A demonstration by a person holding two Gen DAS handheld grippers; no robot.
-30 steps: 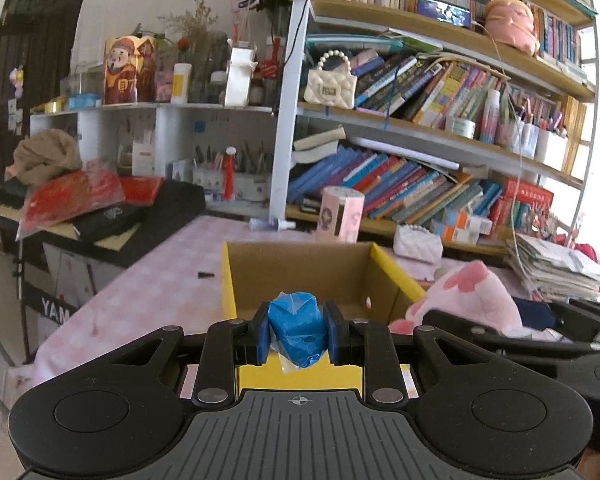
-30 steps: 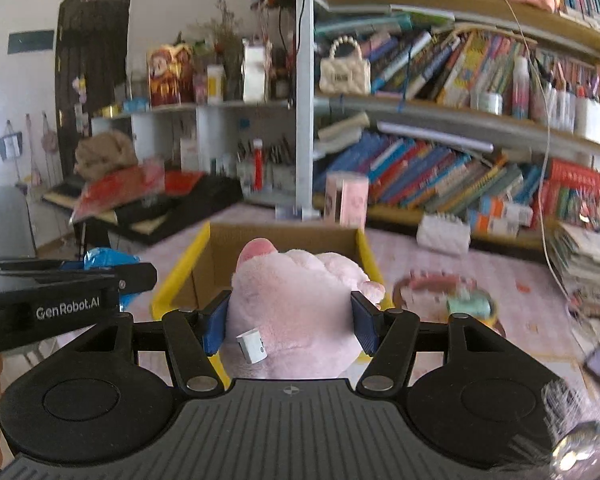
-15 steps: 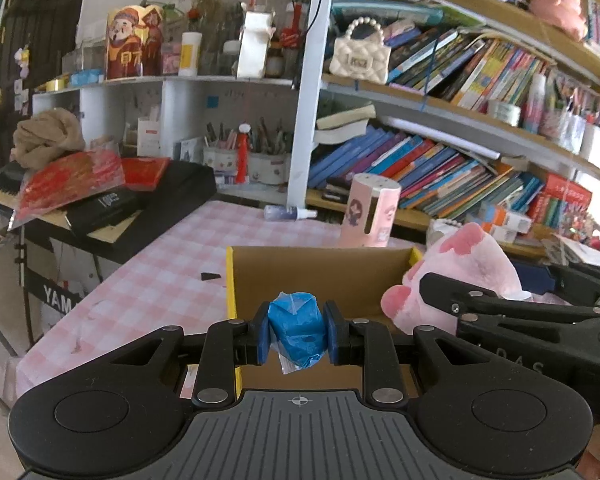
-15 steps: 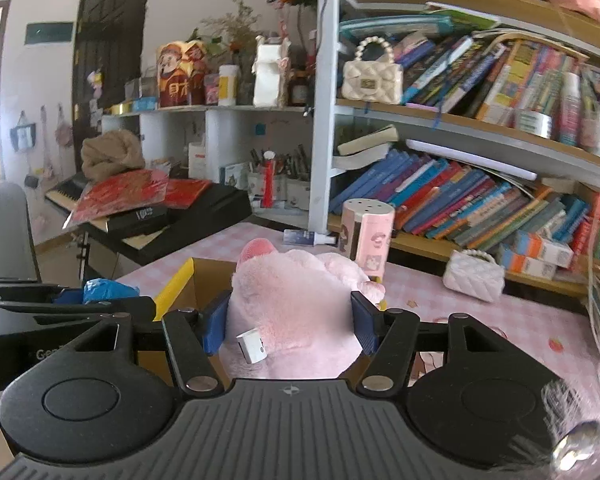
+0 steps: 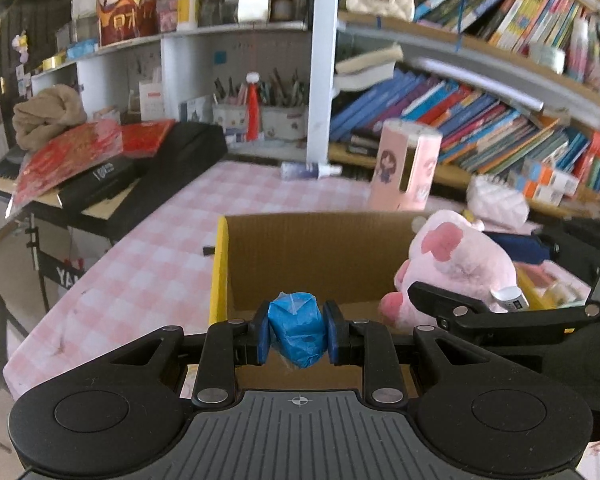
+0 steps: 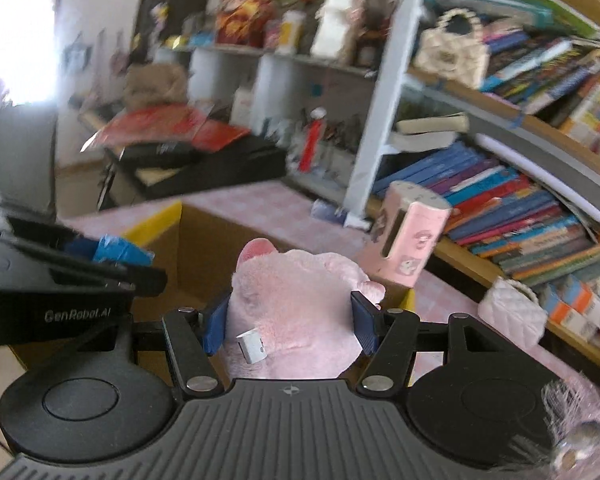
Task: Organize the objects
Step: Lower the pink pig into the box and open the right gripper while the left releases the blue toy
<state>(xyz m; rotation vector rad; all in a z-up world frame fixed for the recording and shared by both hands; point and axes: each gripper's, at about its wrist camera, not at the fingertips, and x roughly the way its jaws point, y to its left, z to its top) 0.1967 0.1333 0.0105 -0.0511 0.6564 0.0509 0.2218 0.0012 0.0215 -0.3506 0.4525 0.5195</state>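
Note:
My left gripper (image 5: 298, 336) is shut on a small crumpled blue packet (image 5: 297, 330), held over the near edge of an open cardboard box (image 5: 300, 248) with yellow-edged flaps. The right gripper (image 6: 290, 320) is shut on a pink plush toy (image 6: 296, 320) with a white tag, also over the box (image 6: 204, 236). In the left wrist view the plush (image 5: 460, 264) and the right gripper sit at the box's right side. In the right wrist view the left gripper and blue packet (image 6: 118, 250) are at the left.
The box rests on a pink checked tablecloth (image 5: 148, 256). Behind it stand a pink cylindrical container (image 5: 406, 168), a small spray bottle (image 5: 310, 170) and a white quilted purse (image 5: 496, 200). Crowded bookshelves (image 5: 460, 104) fill the back; a keyboard (image 5: 140, 176) with red papers lies left.
Both grippers have moved forward and lower with their loads still held; the box has grown larger in view. The right wrist view has rolled and now looks tilted.

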